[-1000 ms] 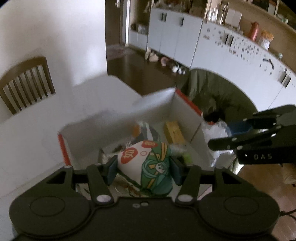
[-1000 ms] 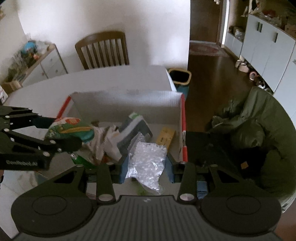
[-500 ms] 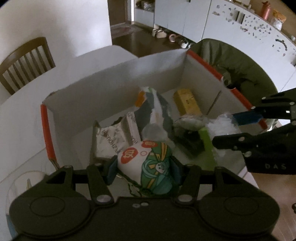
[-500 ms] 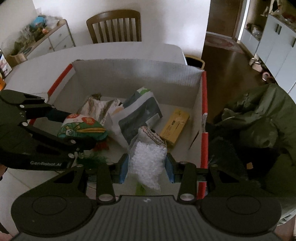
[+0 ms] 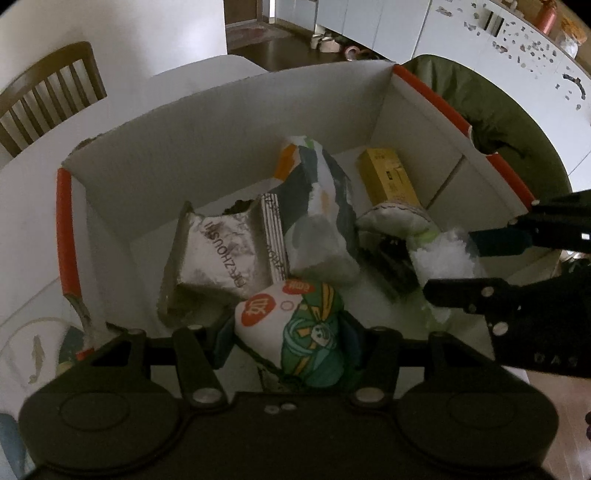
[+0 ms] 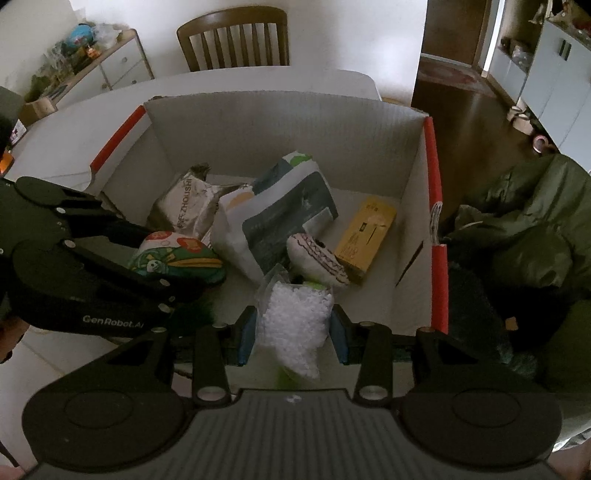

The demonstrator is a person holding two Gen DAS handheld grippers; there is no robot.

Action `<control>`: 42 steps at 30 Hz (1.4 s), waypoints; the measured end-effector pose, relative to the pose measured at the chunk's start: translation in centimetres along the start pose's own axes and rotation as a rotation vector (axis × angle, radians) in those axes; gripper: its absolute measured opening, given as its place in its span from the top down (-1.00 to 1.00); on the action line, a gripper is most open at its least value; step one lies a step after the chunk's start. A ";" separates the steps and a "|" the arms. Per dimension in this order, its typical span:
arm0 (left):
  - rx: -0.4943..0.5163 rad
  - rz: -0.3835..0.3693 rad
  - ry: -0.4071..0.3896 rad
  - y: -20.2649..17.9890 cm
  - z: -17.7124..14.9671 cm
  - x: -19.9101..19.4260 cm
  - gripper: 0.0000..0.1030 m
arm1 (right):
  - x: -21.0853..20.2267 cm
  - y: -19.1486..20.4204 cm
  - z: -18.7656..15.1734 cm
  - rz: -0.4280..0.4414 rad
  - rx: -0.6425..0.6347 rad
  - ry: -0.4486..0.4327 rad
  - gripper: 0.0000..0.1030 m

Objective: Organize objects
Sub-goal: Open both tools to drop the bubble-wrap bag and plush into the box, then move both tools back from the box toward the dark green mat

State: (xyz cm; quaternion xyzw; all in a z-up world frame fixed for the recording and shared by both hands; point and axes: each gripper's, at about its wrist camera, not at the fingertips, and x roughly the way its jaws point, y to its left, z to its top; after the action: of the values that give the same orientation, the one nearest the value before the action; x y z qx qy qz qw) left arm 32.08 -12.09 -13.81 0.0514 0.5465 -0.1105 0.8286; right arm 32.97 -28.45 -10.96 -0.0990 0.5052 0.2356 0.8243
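Right tongs (image 6: 293,332) pinch clear bag (image 6: 295,328) over box (image 6: 280,122).

A wooden chair (image 6: 236,37) is seen against a white wall (image 6: 351,33); dark floor (image 6: 458,99) is flanked by white cabinets (image 6: 554,74).

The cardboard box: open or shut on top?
Open. The cardboard box shows no lid or folded flaps; the yellow carton lies visible inside.

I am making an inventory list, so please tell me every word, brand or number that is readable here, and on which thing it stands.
"GenRobot.AI": on the body of the left gripper.
"ZHOUSHI", first letters unclear: on the silver foil bag.
"DAS": on the right gripper, partly dim.
One white Chinese character in an orange circle: on the green and white snack bag.
Print on the yellow box: too small to read.
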 end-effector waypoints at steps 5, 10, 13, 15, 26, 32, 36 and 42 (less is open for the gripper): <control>-0.001 -0.007 0.028 0.1 -0.1 0.4 -0.16 | 0.0 -0.1 0.0 0.004 0.005 -0.002 0.19; -0.007 -0.005 0.038 0.1 -0.6 0.2 -0.21 | -0.4 0.1 -0.1 0.006 -0.005 -0.011 0.17; -0.009 -0.004 0.024 0.2 -0.9 -0.3 -0.26 | -0.8 0.0 -0.1 0.010 -0.005 -0.028 0.16; -0.011 -0.004 0.014 0.4 -1.1 -0.7 -0.29 | -1.2 0.0 -0.1 0.011 -0.005 -0.036 0.06; 0.002 -0.038 -0.075 -0.2 -1.5 -3.5 -0.34 | -4.2 0.5 -0.3 0.021 0.013 -0.097 -0.07; 0.022 -0.033 -0.147 -0.5 -2.2 -5.9 -0.51 | -6.5 1.4 -0.6 0.033 0.027 -0.140 -0.11; 0.028 -0.032 -0.197 -0.4 -2.7 -8.0 -0.52 | -8.2 2.2 -0.7 0.038 0.037 -0.176 -0.24; 0.023 -0.022 -0.266 0.4 -3.5 -11.2 -0.57 | -10.4 3.9 -0.6 0.063 0.065 -0.229 -0.27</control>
State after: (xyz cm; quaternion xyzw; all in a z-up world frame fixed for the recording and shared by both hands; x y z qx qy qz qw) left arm 24.86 -9.53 -4.95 0.0399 0.4309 -0.1315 0.8919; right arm 26.63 -28.33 -1.79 -0.0287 0.4180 0.2546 0.8716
